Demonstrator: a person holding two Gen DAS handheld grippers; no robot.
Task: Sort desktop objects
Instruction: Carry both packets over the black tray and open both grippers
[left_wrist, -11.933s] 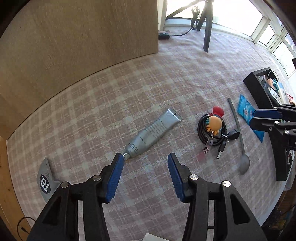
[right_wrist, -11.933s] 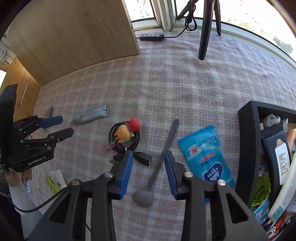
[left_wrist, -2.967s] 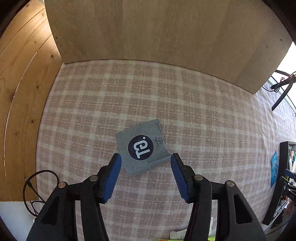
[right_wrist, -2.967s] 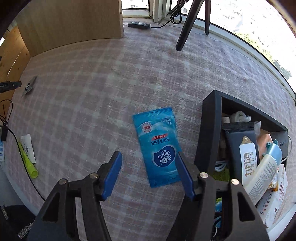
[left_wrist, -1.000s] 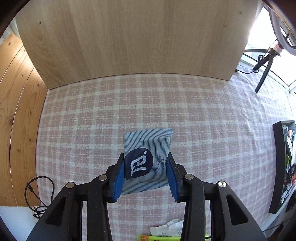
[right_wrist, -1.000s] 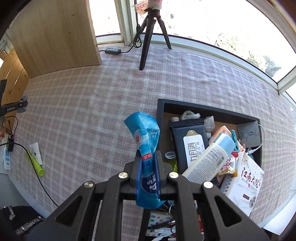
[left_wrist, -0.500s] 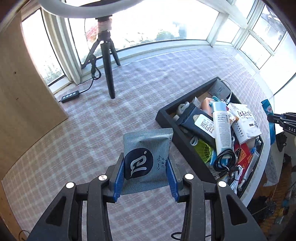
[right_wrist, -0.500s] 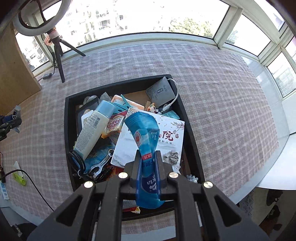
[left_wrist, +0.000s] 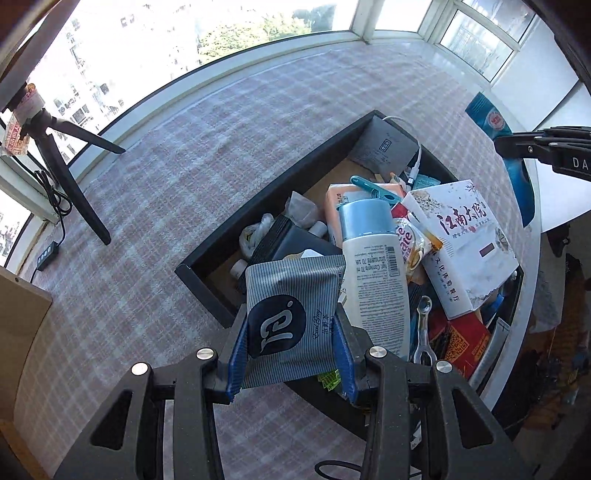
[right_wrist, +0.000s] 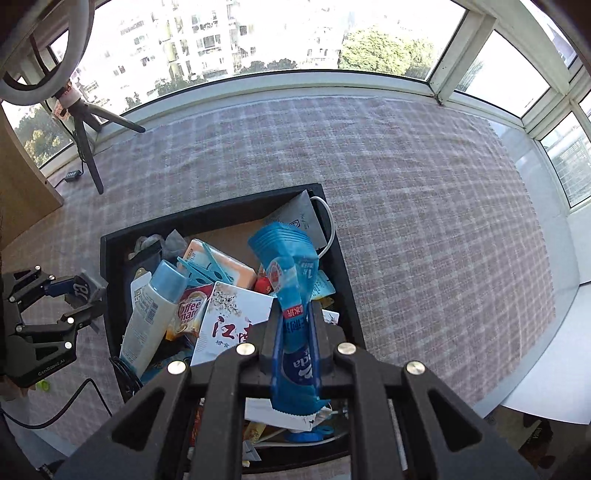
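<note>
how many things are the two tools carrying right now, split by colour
grey striped packet, in the left tool: 1
blue tissue pack, in the right tool: 1
total: 2, both held over the black tray

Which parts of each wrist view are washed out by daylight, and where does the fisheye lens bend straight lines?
Left wrist view: the windows blow out white, and the black tray rim bows. Right wrist view: the windows are overexposed, the sill arcs, while the blue packet stays sharp.
</note>
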